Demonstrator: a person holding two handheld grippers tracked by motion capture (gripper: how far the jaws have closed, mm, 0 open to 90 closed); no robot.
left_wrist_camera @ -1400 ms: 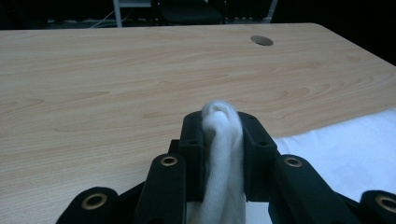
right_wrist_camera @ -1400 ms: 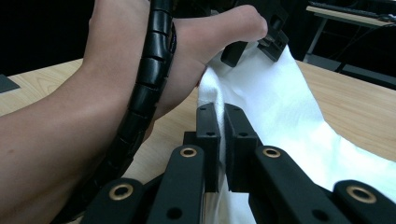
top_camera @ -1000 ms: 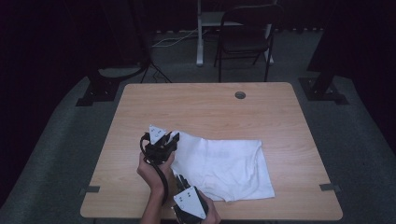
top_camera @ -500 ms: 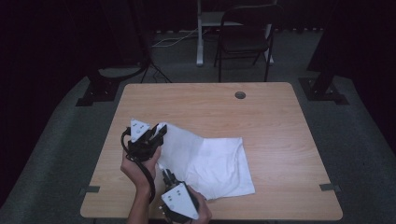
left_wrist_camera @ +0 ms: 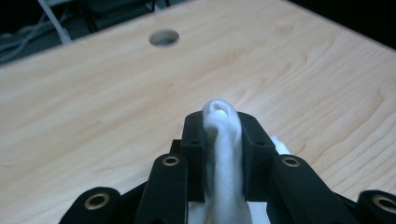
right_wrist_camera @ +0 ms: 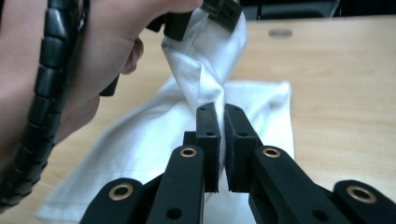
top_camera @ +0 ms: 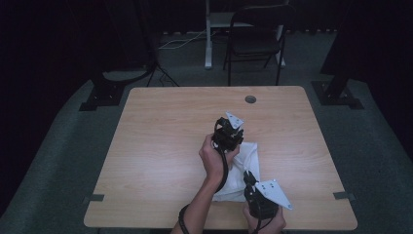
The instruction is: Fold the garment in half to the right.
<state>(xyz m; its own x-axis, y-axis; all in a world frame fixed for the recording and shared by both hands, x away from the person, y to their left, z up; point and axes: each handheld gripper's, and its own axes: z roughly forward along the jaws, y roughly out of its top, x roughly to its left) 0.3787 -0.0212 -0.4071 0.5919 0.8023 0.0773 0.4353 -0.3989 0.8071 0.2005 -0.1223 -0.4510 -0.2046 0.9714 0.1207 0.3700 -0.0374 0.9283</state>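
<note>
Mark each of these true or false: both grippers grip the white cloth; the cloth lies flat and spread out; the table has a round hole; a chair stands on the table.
1. Both the left gripper and the right gripper grip the white cloth: true.
2. The cloth lies flat and spread out: false; it is bunched and partly lifted.
3. The table has a round hole: true.
4. A chair stands on the table: false; it stands on the floor beyond it.

A light wooden table (top_camera: 160, 146) has 1 round hole (top_camera: 250, 99) toward 12 o'clock; a white cloth (top_camera: 248, 161) lies toward 5 o'clock.
</note>
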